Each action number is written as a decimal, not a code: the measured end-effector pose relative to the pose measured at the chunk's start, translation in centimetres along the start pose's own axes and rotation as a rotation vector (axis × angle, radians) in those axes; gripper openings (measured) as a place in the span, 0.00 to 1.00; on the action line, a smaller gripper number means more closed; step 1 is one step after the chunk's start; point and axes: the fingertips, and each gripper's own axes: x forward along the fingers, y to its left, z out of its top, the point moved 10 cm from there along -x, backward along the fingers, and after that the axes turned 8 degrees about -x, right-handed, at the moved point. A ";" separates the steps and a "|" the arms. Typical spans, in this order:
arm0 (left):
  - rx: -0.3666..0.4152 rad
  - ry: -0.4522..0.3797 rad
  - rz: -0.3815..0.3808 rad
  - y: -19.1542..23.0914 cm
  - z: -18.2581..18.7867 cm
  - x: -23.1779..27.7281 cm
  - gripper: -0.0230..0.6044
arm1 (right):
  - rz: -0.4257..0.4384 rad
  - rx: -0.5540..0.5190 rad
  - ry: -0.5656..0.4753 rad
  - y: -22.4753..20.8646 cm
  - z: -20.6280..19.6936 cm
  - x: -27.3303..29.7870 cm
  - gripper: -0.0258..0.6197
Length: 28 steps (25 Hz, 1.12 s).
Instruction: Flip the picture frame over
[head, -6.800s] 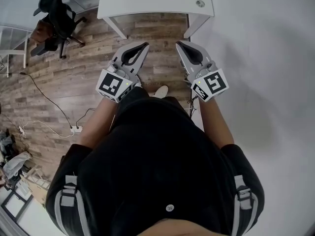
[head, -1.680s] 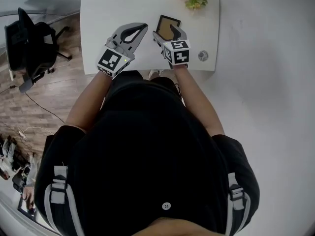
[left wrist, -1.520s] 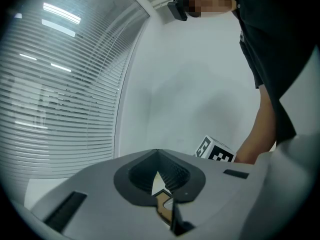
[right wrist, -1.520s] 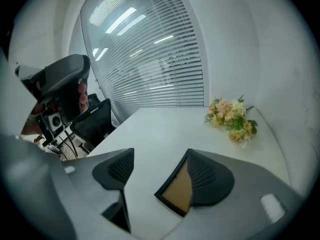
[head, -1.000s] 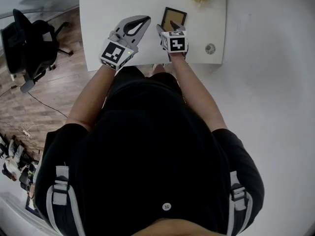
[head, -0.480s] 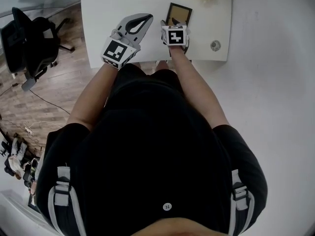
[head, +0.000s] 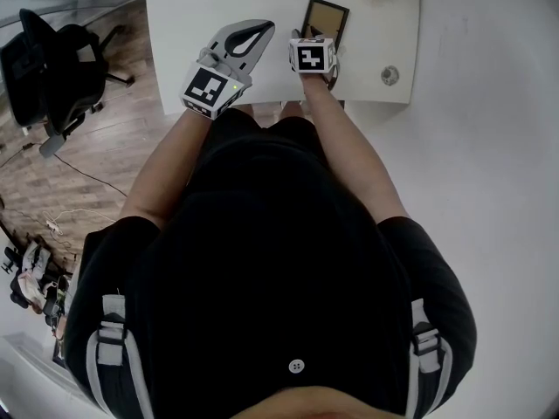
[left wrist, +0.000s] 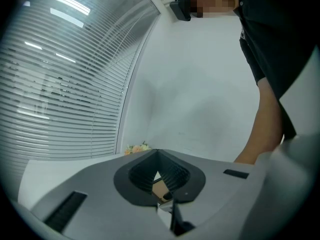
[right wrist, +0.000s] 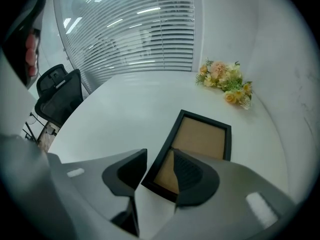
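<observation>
A: Starting big. Logging wooden floor (head: pixel 105 164) down the left side, white table (head: pixel 218 7) ahead, window blinds (right wrist: pixel 145 29) beyond it.

B: Confirming. Also marking black office chair (head: pixel 52 59) off the table's left end, well apart from the work.

A: Moving on to picture frame (right wrist: pixel 200 136). Lying flat on the table's right half, showing brown backing upward inside a black border.

B: Checking right gripper (right wrist: pixel 159 156). Pointing steeply down at the frame's near left corner and closing its jaws around that corner. Seeing a thin strip of white table between the left jaw and the frame edge, so not pinching yet.

A: Checking for obstructions?

B: Noting that gripper's marker cube hiding the frame's near end in the head view. Also noting the right jaw covering part of the backing in the right gripper view.

A: Turning to left gripper (left wrist: pixel 157 154). Hovering over bare table just left of the frame, meeting at the jaw tips, gripping nothing. Getting only a sliver of the frame through the loop of its own jaws, and little of the table.

B: Finishing small. Spotting flower bunch (right wrist: pixel 225 81) beyond the frame near the far edge, apart from it. Logging round grey disc (head: pixel 389 75) set in the table right of the frame, near the front edge.
</observation>
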 end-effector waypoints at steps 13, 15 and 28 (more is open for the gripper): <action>0.005 -0.006 -0.007 0.0 0.0 -0.5 0.04 | -0.069 0.006 0.010 0.9 0.4 -0.2 0.18; 0.006 -0.010 -0.009 -0.1 0.1 -0.7 0.04 | -0.067 0.042 0.010 0.8 0.3 -0.4 0.16; 0.022 -0.024 -0.013 -1.2 0.7 -1.3 0.04 | -0.065 0.133 -0.002 -0.4 -0.6 -1.9 0.12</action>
